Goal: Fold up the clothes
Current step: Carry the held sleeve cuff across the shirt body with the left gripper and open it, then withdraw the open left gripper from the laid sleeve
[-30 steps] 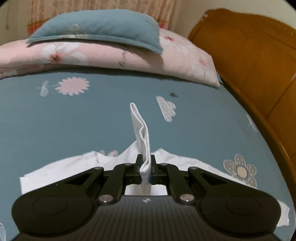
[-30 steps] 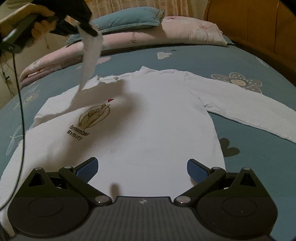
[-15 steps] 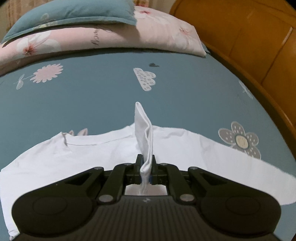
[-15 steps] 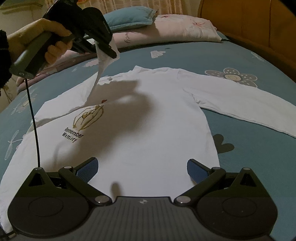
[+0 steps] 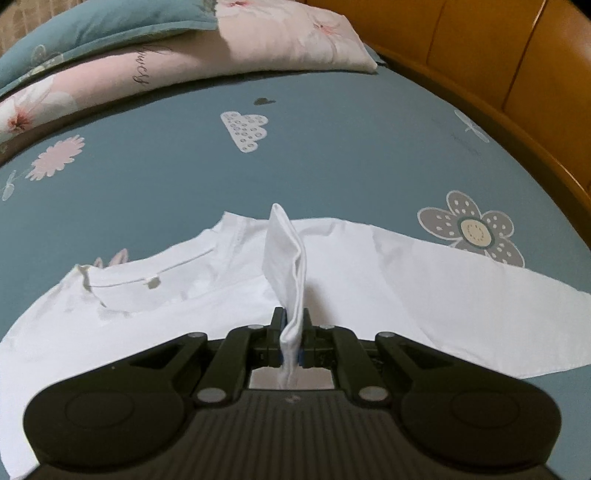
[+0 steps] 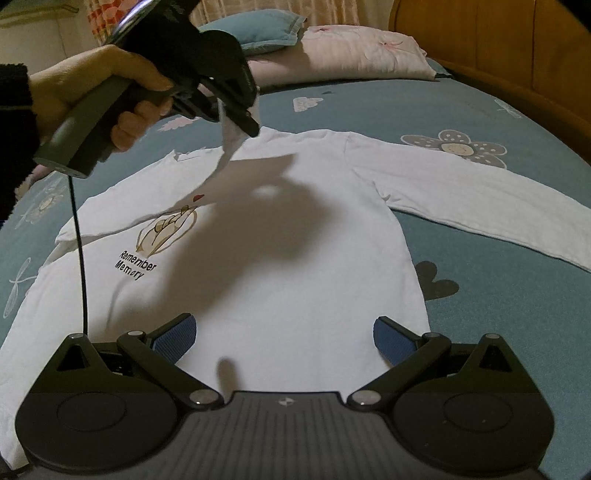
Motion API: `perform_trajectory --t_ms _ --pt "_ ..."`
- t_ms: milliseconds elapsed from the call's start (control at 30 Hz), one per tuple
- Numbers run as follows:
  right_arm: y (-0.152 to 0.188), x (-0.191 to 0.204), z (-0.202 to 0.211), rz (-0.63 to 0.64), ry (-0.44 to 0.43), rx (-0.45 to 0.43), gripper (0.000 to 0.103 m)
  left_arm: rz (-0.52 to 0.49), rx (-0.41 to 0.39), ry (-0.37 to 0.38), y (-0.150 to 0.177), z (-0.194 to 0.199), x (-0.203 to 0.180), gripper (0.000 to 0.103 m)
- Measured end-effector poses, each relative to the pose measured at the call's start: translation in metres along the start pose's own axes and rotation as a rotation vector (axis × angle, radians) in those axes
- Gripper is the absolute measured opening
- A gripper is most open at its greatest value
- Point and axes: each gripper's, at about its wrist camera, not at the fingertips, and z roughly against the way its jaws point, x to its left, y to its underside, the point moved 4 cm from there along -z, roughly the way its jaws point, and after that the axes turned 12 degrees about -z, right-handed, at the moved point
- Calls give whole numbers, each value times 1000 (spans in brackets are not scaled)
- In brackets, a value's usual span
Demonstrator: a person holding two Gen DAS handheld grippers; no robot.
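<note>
A white long-sleeved shirt [image 6: 295, 258] with a hand print and the words "Remember Memory" lies flat on the teal bedsheet [image 6: 498, 302]. My left gripper [image 5: 291, 328] is shut on the cuff of its left sleeve [image 5: 288, 254], which stands up between the fingers. In the right wrist view the left gripper [image 6: 243, 122] holds that sleeve [image 6: 225, 155] over the shirt's collar area. The other sleeve [image 6: 480, 199] lies stretched out to the right. My right gripper [image 6: 284, 336] is open and empty, just above the shirt's hem.
Pink floral pillows [image 5: 221, 55] and a teal pillow [image 6: 258, 31] lie at the head of the bed. A wooden bed frame [image 5: 517, 66] runs along the right side. The left gripper's cable [image 6: 83, 266] hangs over the shirt's left part.
My left gripper has carried the sleeve cuff to the right and lower, over the shirt's chest. The right gripper has stayed open at the hem.
</note>
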Motion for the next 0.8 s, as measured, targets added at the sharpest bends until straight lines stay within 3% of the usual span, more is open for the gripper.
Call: perform_trajectory --t_ms 200,400,467,633,733,800 --pt "1 -3 -4 0 15 10 103 -19 13 15 5 -17 -7 6" --pt "1 -1 -8 5 22 12 103 -37 -22 70 8 -15 -10 23" --pt "1 1 -10 6 24 13 103 -53 -41 83 8 -9 -11 37" --pt "0 8 -14 16 24 18 103 -80 -76 85 11 10 -4 40" --pt "-2 13 -15 18 23 17 103 -70 -92 83 21 26 14 49" --pt "-3 15 -16 18 26 14 103 -61 -103 75 31 37 28 50"
